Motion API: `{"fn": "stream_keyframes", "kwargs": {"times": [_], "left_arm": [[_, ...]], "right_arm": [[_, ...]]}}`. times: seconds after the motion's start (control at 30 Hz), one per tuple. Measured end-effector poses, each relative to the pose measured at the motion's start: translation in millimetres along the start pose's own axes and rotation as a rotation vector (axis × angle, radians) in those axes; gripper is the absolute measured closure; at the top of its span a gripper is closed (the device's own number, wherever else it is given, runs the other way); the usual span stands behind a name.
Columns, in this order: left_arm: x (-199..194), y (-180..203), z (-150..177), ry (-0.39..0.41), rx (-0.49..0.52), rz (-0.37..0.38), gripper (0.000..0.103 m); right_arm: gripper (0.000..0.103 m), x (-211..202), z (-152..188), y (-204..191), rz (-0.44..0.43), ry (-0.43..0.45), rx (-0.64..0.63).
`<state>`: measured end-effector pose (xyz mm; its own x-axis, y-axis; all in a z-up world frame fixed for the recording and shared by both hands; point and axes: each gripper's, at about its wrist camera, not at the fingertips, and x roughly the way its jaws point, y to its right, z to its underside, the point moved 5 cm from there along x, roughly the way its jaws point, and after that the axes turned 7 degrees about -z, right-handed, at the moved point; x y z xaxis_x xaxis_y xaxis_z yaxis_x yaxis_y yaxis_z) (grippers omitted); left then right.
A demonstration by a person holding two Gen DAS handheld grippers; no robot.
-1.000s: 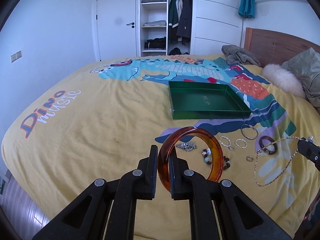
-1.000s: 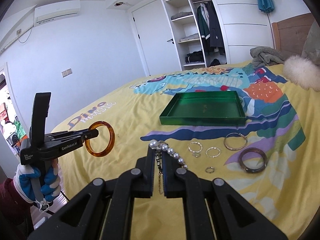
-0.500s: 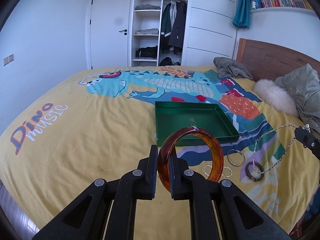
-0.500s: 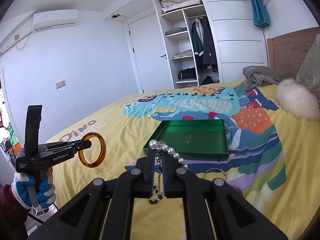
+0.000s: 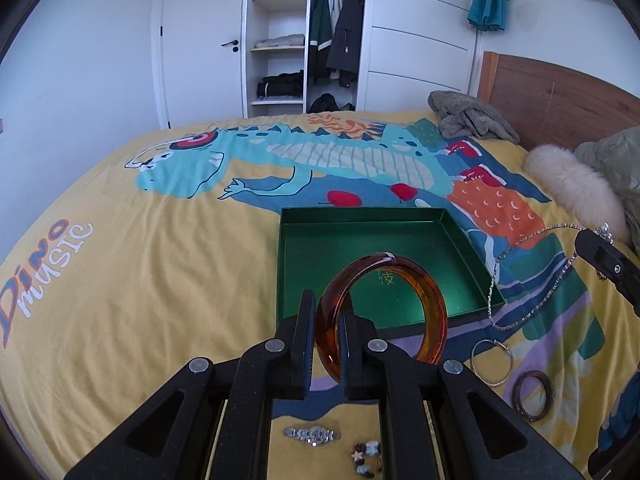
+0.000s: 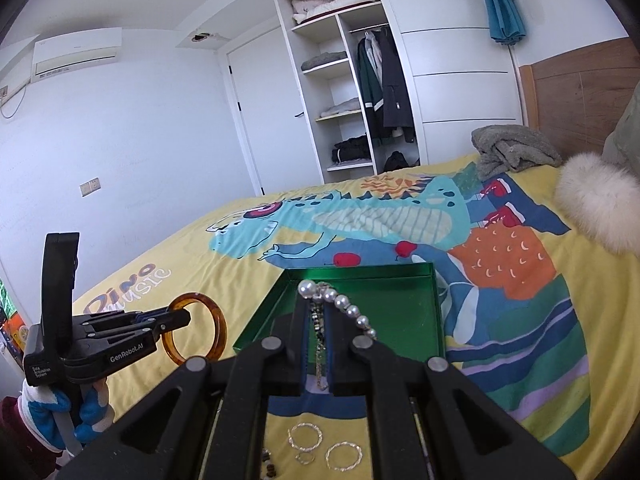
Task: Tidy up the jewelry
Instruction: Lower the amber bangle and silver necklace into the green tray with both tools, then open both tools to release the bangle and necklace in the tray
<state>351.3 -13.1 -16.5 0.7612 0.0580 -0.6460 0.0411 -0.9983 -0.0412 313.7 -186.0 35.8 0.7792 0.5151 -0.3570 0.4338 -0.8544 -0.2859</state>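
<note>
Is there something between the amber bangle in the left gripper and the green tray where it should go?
Nothing visible. The amber bangle, held by the left gripper, has a free path to the empty green tray.

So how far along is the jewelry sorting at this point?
Nothing looks done: the green tray holds no jewelry. In hand: the left tool grips an amber bangle, and the right tool pinches a chain necklace with pearls, both held above the tray's near edge. Left on the bedspread: a silver hoop, dark bangle, watch, beads and small rings.
</note>
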Motion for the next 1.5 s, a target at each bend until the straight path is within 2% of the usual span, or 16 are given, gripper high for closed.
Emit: {"fn": "stream_keyframes", "kwargs": {"times": [0.3,0.47,0.67,0.77,1.03,1.2,1.27,1.37,1.4,1.43,1.5], "left_arm": [[95,25,-7,-0.096,-0.009,-0.016,0.093],[141,33,0,-0.158,0.002,-0.042,0.093],[180,26,4,-0.244,-0.013,-0.088,0.093],[190,23,5,-0.261,-0.014,-0.108,0.092],[196,19,5,-0.267,-0.004,-0.129,0.092],[195,16,6,-0.266,-0.018,-0.109,0.092],[194,15,6,-0.270,-0.031,-0.085,0.089],[191,15,7,-0.271,-0.035,-0.063,0.076],[189,14,6,-0.265,-0.041,-0.057,0.075],[187,14,5,-0.260,-0.044,-0.051,0.075],[181,13,3,-0.256,-0.047,-0.048,0.074]], "right_arm": [[0.097,89,17,43,-0.026,-0.084,0.069],[0.097,136,40,73,-0.032,-0.175,0.136],[0.097,170,66,121,0.086,-0.319,0.208],[0.097,176,73,131,0.129,-0.363,0.202],[0.096,185,86,132,0.166,-0.427,0.161],[0.096,183,88,131,0.165,-0.437,0.146],[0.094,183,87,131,0.160,-0.439,0.146],[0.082,180,84,128,0.154,-0.437,0.146],[0.062,179,82,127,0.160,-0.437,0.138],[0.051,178,80,125,0.170,-0.435,0.131],[0.051,172,76,124,0.168,-0.421,0.128]]}}
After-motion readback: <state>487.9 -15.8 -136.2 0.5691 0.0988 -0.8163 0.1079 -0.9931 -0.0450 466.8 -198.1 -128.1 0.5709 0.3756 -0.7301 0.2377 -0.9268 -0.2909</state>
